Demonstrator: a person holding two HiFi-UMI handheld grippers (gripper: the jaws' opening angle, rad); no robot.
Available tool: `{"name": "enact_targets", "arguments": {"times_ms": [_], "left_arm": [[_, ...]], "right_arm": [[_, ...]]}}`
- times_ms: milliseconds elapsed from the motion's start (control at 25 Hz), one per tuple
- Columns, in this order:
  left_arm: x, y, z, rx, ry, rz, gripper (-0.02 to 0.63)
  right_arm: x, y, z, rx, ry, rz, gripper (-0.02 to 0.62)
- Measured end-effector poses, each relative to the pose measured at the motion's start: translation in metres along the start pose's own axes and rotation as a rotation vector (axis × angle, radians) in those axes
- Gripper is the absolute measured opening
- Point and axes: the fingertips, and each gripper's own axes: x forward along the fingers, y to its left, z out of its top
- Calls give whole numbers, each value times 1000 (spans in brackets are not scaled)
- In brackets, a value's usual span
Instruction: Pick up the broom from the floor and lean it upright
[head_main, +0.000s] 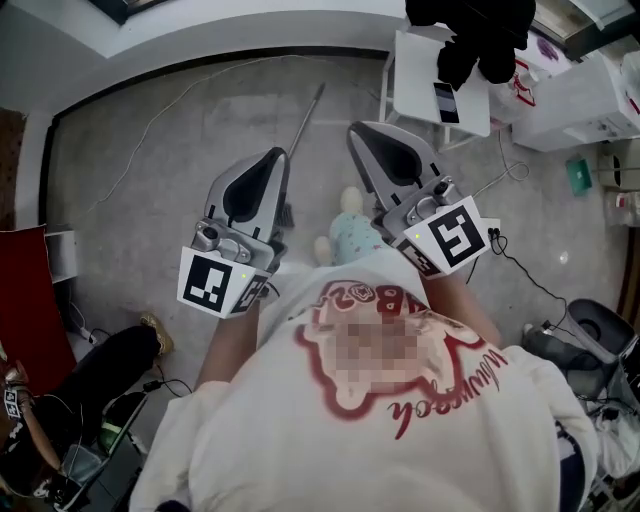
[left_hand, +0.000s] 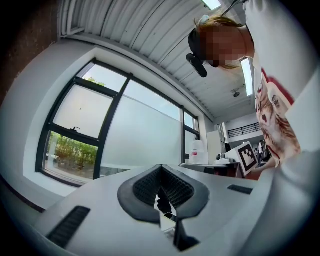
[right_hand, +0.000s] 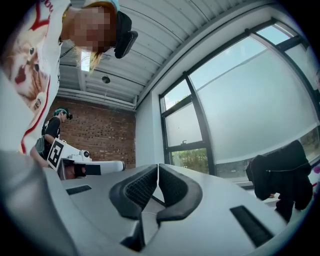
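Note:
The broom's thin grey handle lies on the grey floor, running from the upper middle of the head view down toward me. Its lower part is hidden behind my left gripper. That gripper is held out level above the floor with its jaws shut and nothing between them. My right gripper is held level just right of the handle, also shut and empty. In the left gripper view the left gripper faces a large window. In the right gripper view the right gripper faces a window and a brick wall. Neither gripper touches the broom.
A small white table with a black garment draped over it stands ahead on the right. White boxes and cables lie to the right. A seated person and a red panel are at the left. A white wall base runs ahead.

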Motion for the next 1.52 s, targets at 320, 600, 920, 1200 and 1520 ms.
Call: {"name": "enact_targets", "arguments": {"times_ms": [320,600,920,1200,1520], "left_arm": [[58,76,-17,-2,15,61,21],[162,176,-30,11,10,114,21],[270,245,-58,15,41,123,21],[306,288,-128,-33,148,147,21],[303,335,-257,-115,328,213,21]], "right_arm": [[84,-67,-29,8,34,41,29],[187,-162,-49,4,80,77,29],[268,-245,-52,-21,59,87,29],[302,-280,-128,13,171,19,29],[310,-311,-266,70,365,-120,29]]}}
